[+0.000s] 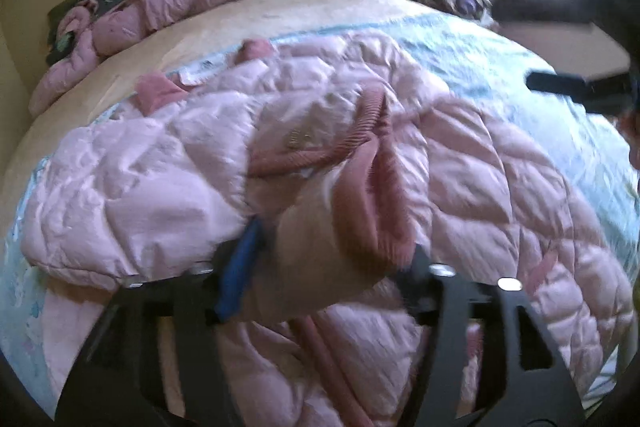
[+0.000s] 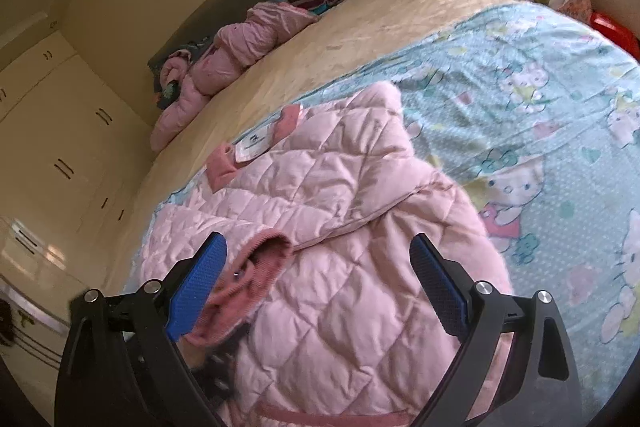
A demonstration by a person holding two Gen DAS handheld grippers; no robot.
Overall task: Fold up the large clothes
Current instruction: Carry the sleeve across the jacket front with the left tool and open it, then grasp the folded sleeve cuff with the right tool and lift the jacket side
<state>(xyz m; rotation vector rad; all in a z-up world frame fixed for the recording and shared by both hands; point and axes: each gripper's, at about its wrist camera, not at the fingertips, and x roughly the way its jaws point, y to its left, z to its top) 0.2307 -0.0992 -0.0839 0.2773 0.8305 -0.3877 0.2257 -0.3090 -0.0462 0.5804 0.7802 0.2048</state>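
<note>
Left gripper (image 1: 320,267) pinching a bunched fold of jacket (image 1: 168,187), one finger buried in fabric, view blurred. Right gripper (image 2: 316,287) spread wide over a ribbed cuff (image 2: 266,259), gripping nothing. Jacket sprawled across a blue sheet (image 2: 540,99) on the bed (image 2: 360,27).

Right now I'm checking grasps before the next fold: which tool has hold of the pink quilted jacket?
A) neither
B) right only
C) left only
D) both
C: the left tool is closed on a bunched fold of the pink quilted jacket, while the right tool stands open above it, gripping nothing.
</note>
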